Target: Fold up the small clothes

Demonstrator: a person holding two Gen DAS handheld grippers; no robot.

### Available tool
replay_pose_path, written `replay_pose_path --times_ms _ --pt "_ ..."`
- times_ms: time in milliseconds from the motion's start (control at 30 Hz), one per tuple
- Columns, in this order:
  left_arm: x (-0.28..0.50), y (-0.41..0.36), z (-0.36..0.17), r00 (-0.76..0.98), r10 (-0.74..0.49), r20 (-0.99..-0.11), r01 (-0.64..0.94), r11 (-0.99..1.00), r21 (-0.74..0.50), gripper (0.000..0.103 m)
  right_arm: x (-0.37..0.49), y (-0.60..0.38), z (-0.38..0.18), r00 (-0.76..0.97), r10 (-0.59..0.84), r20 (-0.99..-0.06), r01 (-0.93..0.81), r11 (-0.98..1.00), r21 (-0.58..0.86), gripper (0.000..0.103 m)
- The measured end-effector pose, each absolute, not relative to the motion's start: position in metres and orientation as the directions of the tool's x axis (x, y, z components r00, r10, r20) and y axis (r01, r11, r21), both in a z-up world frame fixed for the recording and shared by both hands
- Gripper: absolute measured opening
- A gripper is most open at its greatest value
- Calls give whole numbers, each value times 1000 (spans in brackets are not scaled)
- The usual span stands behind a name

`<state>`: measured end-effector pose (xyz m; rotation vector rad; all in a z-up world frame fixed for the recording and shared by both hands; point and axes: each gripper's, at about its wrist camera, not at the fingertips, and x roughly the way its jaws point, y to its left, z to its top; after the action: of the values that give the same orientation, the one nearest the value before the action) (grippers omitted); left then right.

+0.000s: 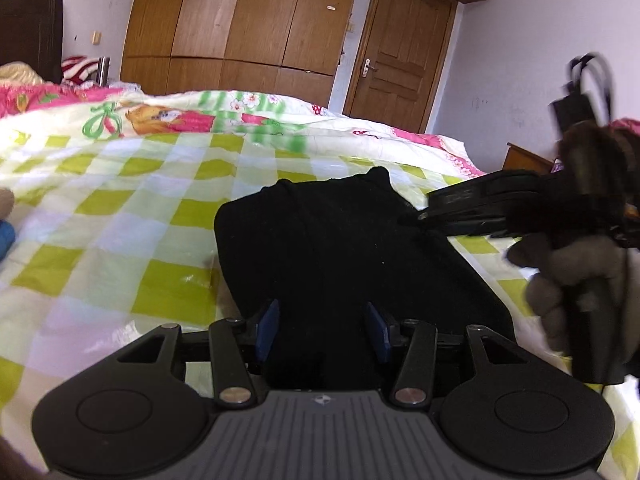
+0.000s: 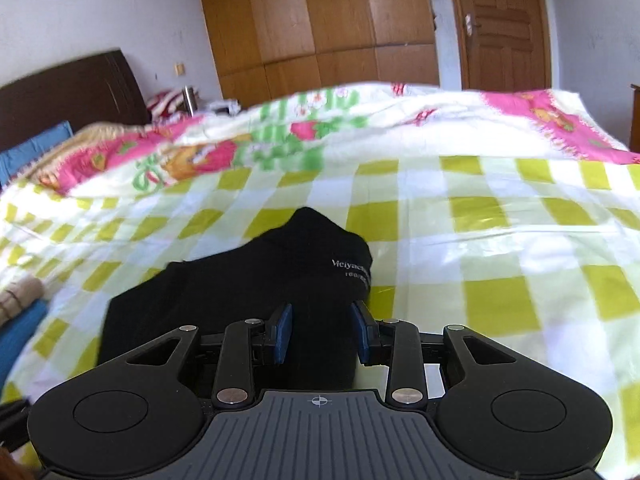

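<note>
Garment (image 1: 340,248), black and folded, lies on the checked bed cover (image 1: 120,240); left tool (image 1: 324,330) gapes over its six o'clock edge; right tool (image 2: 322,332) spread open at its three o'clock edge, gripping nothing.

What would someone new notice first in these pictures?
A black garment lies on the green-checked bedspread, right ahead of both grippers. The left gripper and right gripper are open over its near edge. Behind the bed stands a wooden wardrobe.
</note>
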<state>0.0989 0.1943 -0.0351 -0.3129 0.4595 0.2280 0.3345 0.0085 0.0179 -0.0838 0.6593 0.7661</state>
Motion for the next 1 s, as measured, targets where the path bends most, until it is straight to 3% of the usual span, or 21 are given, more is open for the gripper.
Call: replay_pose_path --times_ms 133,300,367,533,633,1000 --pt "99 195 -35 869 148 -472 -296 921 -255 62 342 20 2 508 599 -619 -639 744 195 33" --pt "93 180 -20 832 200 -518 -351 912 -212 63 316 -8 32 543 608 -579 -618 756 216 33" --pt "88 174 -17 810 217 -545 -379 903 -203 64 291 -29 41 562 610 -558 -626 755 195 33" --pt "84 167 -16 724 200 -660 -430 879 -206 68 245 -66 19 522 593 -614 -634 751 186 32" --pt "75 154 -2 717 231 -658 -432 888 -158 68 227 -74 31 574 565 -593 -650 755 90 33" --pt "37 124 11 699 252 -669 -429 896 -112 69 174 -108 42 542 594 -594 -664 736 130 32"
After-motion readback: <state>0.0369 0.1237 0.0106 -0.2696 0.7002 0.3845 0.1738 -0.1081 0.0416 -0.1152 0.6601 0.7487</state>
